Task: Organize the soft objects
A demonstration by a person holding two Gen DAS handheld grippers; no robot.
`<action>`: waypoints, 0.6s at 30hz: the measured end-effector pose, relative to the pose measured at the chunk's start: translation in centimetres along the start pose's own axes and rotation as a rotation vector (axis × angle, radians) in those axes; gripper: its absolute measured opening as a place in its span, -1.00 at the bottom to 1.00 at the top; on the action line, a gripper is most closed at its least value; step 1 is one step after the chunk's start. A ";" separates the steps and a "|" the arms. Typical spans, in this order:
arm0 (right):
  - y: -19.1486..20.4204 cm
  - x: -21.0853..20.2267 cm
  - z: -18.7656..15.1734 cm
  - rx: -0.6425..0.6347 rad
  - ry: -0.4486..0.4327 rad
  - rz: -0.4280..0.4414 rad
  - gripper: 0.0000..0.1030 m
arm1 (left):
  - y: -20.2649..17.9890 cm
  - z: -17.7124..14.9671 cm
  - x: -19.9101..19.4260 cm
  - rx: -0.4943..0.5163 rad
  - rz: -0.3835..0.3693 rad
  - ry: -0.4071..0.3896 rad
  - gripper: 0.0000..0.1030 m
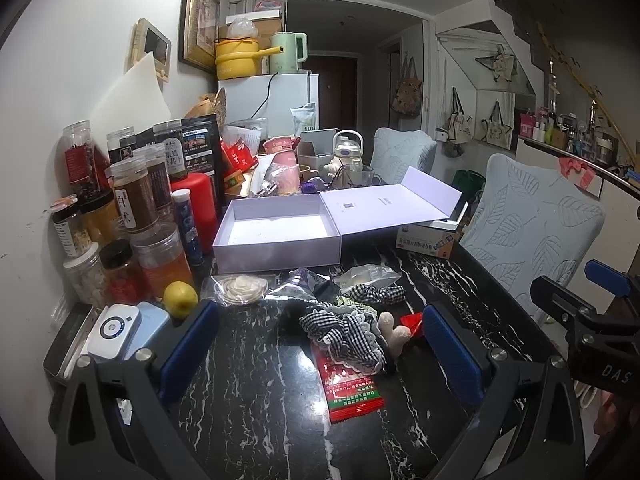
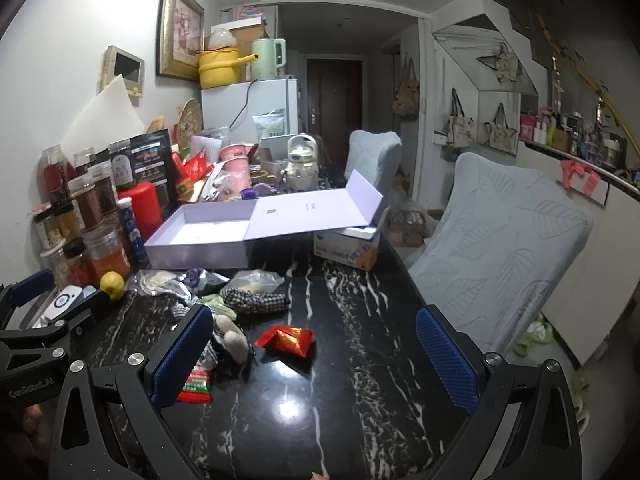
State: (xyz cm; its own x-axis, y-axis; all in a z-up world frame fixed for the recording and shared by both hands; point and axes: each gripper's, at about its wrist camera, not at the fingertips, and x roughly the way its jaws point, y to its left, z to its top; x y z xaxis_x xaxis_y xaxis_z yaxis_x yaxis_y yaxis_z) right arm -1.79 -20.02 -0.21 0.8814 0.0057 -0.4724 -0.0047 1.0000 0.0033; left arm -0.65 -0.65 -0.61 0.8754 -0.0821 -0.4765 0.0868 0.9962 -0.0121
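Black marble table [image 2: 352, 360] spreads under both your tools. Your left gripper [image 1: 320, 356] gapes wide and empty over the checkered cloth [image 1: 348, 336] and red snack packet [image 1: 352, 388]. Your right gripper [image 2: 316, 356] is equally wide, holding nothing, with the red foil pouch [image 2: 286, 340] between its fingers. Farther back, the lilac box [image 1: 276, 236] sits open.
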 end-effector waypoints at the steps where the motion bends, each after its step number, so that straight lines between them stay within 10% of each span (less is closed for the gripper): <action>1: 0.0 0.0 0.0 -0.001 0.000 0.000 1.00 | 0.0 0.0 0.0 0.000 0.000 0.002 1.00; 18: -0.9 2.5 -1.3 -0.016 0.061 -0.018 1.00 | -0.4 -0.9 3.2 -0.004 -0.016 0.014 1.00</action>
State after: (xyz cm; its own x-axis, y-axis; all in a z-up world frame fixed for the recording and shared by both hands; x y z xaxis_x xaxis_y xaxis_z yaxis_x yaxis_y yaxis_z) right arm -0.15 -20.96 -2.52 0.8511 -0.0123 -0.5249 0.0024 0.9998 -0.0196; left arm 1.67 -1.26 -2.88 0.8672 -0.0979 -0.4883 0.0992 0.9948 -0.0233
